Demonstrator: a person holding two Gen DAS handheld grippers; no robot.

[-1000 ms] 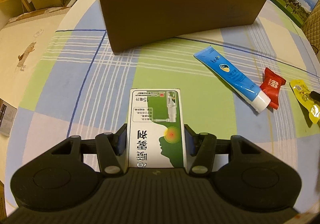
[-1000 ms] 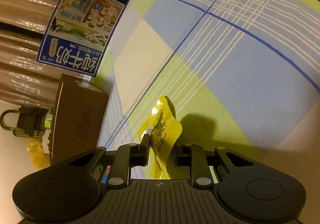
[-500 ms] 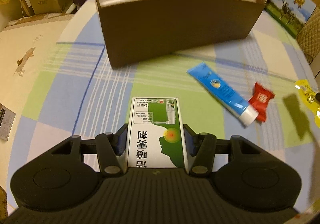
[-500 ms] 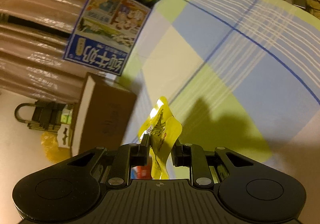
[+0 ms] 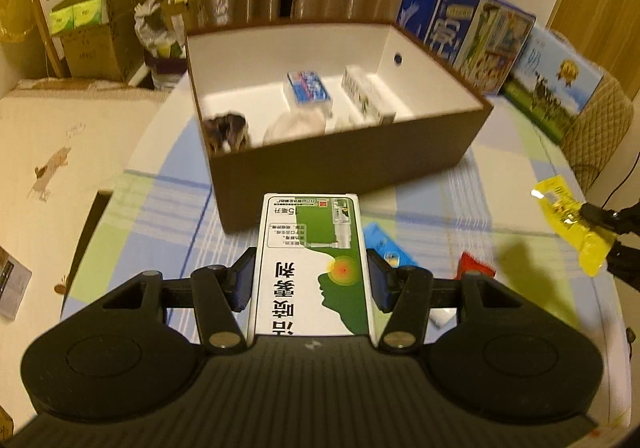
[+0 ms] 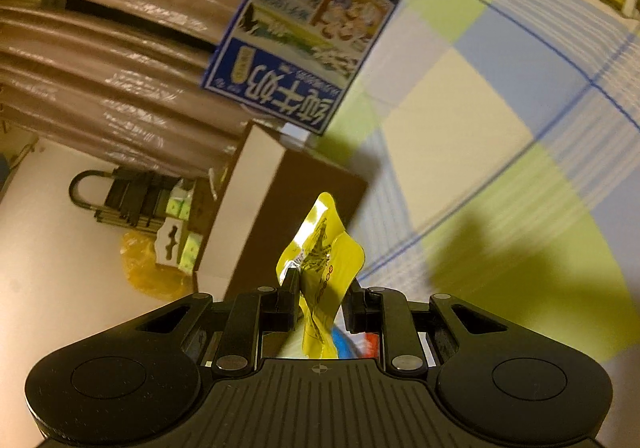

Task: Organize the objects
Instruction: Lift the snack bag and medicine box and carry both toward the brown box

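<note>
Grippers both carry loads: left gripper (image 5: 310, 282) pinches a green-and-white cardboard medicine carton (image 5: 310, 268), right gripper (image 6: 320, 306) a crinkled yellow foil sachet (image 6: 324, 268). Blue tube (image 5: 386, 250) and red wrapper (image 5: 476, 268) wait on the worktop (image 5: 500, 207). Beyond, the brown open box (image 5: 340, 163) holds several items already.

- The left wrist camera is looking forward and down over the checked tablecloth (image 5: 168, 207) toward the brown box (image 5: 340, 151).
- The right wrist camera is viewing sideways, rolled; both are sharing that box (image 6: 296, 199) and the milk carton (image 6: 296, 47).
</note>
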